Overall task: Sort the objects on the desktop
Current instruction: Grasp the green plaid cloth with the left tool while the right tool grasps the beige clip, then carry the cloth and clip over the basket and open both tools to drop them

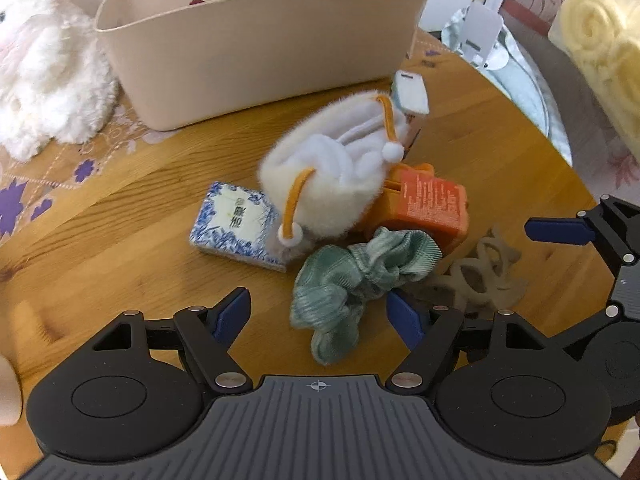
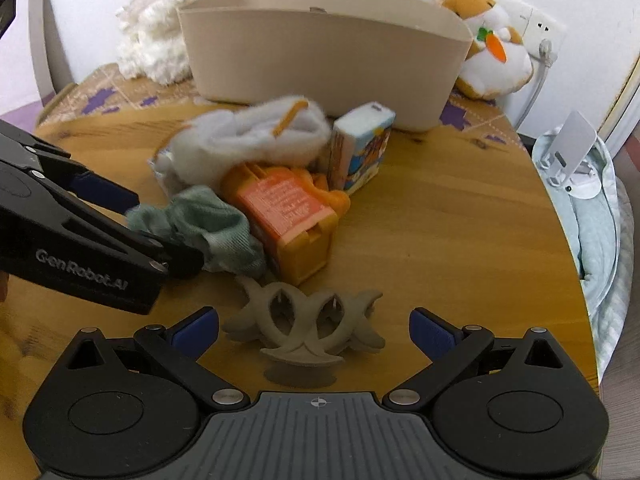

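Observation:
A green scrunchie (image 1: pixel 352 280) lies on the wooden table between the open jaws of my left gripper (image 1: pixel 320 316); it also shows in the right wrist view (image 2: pixel 208 228). A beige hair claw (image 2: pixel 308 324) lies between the open jaws of my right gripper (image 2: pixel 314 326); it also shows in the left wrist view (image 1: pixel 480 276). Behind them lie an orange box (image 1: pixel 428 208), a white furry drawstring pouch (image 1: pixel 340 168), a blue-and-white patterned box (image 1: pixel 236 224) and a small carton (image 2: pixel 362 148). A beige bin (image 1: pixel 256 48) stands at the back.
A white plush rabbit (image 1: pixel 44 72) sits left of the bin, and an orange-and-white plush (image 2: pixel 492 48) sits right of it. A phone stand (image 2: pixel 568 152) rests on pale fabric beyond the table's right edge. A patterned cloth (image 1: pixel 60 168) covers the table's far part.

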A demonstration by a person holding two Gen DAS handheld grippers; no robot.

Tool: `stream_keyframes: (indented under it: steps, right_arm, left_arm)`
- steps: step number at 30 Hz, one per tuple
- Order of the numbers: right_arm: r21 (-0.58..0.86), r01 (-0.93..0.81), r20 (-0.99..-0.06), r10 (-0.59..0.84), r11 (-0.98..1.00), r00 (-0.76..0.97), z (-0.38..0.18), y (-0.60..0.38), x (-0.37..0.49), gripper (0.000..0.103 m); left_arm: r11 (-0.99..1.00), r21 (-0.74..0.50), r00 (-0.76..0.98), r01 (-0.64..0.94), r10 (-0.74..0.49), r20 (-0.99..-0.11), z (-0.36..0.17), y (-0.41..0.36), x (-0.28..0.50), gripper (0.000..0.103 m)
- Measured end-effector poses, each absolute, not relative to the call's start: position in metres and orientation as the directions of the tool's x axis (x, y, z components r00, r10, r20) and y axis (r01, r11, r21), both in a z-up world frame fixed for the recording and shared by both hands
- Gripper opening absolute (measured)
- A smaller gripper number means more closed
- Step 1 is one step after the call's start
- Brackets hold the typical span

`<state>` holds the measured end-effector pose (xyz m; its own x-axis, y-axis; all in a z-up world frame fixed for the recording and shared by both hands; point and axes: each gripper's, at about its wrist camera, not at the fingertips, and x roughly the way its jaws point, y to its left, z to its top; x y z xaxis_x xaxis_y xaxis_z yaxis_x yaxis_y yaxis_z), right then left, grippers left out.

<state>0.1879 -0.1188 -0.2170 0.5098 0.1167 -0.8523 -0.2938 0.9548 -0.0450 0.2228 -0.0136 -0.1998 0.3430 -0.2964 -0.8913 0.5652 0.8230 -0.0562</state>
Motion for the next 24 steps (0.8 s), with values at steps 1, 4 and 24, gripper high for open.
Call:
stream_keyframes:
  steps: [1,4,24]
  right_arm:
    - [-0.042,-0.291,-0.854,0.117,0.956,0.507,-0.22,-0.119,0.189,0.103]
    - [-0.024,-0.291,-0.86,0.129,0.957,0.494,-0.226,-0.119,0.193,0.103]
    - [0.029,-0.329,-0.85,0.197,0.944,0.489,-0.221,-0.132,0.19,0.085]
  left_arm:
    - [0.822,-0.045,0.348,0.567,-0.289,-0.892,-0.204,-0.016,0.224,0.076]
    - [0.817,-0.019,0.356,0.576,-0.271,-0.894,-0.213,-0.022,0.225,0.063]
    - [0.775,0.003,0.386,0.632,-0.311,-0.868,-0.2,-0.026,0.207,0.014]
